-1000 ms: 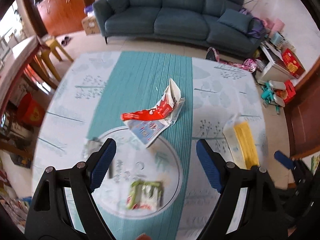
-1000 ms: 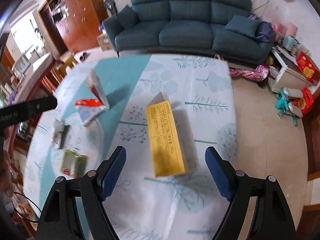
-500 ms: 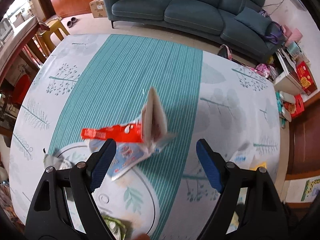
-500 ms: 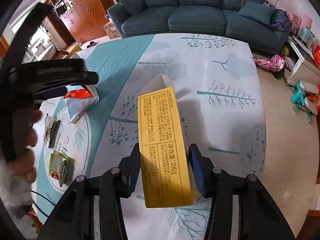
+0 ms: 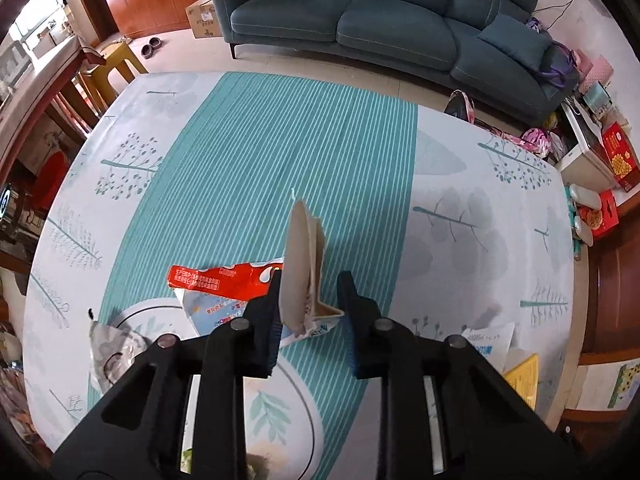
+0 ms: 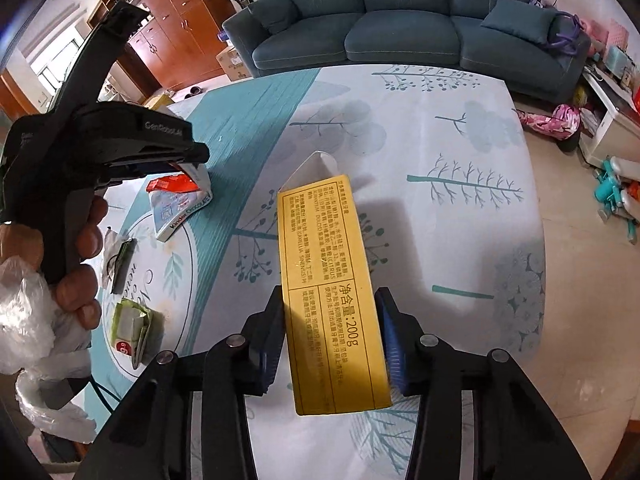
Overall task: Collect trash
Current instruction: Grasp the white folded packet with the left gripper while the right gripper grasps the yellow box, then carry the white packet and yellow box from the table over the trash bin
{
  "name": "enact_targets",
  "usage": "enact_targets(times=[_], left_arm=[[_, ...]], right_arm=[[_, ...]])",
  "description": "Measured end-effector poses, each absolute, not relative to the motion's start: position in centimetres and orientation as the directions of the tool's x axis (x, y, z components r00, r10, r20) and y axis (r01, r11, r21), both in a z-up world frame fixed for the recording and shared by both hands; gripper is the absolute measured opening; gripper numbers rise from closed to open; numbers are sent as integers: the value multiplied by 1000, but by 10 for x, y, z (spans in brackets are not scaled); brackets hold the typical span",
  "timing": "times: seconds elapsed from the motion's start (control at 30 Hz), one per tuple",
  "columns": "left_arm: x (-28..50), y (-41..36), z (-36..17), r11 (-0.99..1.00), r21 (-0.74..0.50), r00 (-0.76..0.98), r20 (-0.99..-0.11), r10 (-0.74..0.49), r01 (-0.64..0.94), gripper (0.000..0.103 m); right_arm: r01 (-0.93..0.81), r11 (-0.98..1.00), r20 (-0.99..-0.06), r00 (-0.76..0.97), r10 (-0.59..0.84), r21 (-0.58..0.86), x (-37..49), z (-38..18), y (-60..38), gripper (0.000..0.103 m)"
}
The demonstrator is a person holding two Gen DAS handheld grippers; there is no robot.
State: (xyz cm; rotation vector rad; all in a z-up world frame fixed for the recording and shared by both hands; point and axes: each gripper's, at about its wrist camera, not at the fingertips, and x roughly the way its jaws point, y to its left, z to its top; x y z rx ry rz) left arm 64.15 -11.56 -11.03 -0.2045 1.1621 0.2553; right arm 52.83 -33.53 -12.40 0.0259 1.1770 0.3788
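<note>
Two grippers work over the patterned tablecloth (image 5: pixel 248 152), each with a piece of trash between its fingers. At the far left of the right wrist view, a hand (image 6: pixel 80 248) grips the left tool's handle with a crumpled clear plastic bag (image 6: pixel 24 320) bunched beside it. Near it on the cloth lie a grey foil scrap (image 5: pixel 112 350) and a green wrapper (image 6: pixel 134 326). The left gripper (image 5: pixel 310 320) is closing its jaws on the torn chocolate box (image 5: pixel 300 276), whose upright flap stands between the blue pads; the left pad touches it, while the right pad looks just apart. The box's red-and-white body rests on the cloth just left of the fingers. Further right, the right gripper (image 6: pixel 330 340) is closing on the near end of the yellow carton (image 6: pixel 320 264), both pads against its sides; the carton runs away from the gripper and lies on the cloth.
</note>
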Motion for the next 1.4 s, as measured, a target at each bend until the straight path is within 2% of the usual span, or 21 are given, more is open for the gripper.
enact_targets(times=[0.17,0.5,0.77,1.13,1.4], left_arm=[[621,-116,-93,966,0,399,-911,107,-260,14],[560,-114,-44,986,9,450,-889,85,-169,14],[483,-96,-3,995,2,491,-870,49,-96,14],[320,-24,62,995,-65,591,-800,-101,82,14],[185,33,81,971,-77,605,-770,-201,225,14]], right_arm=[[-270,935,-882,348,319,232,518,-113,-333,43],[-253,928,-849,392,355,272,481,-75,-321,43],[-247,919,-822,417,388,308,425,-39,-298,43],[-142,922,-765,520,379,361,268,17,-228,43],[-63,929,-745,579,331,364,132,33,-165,43]])
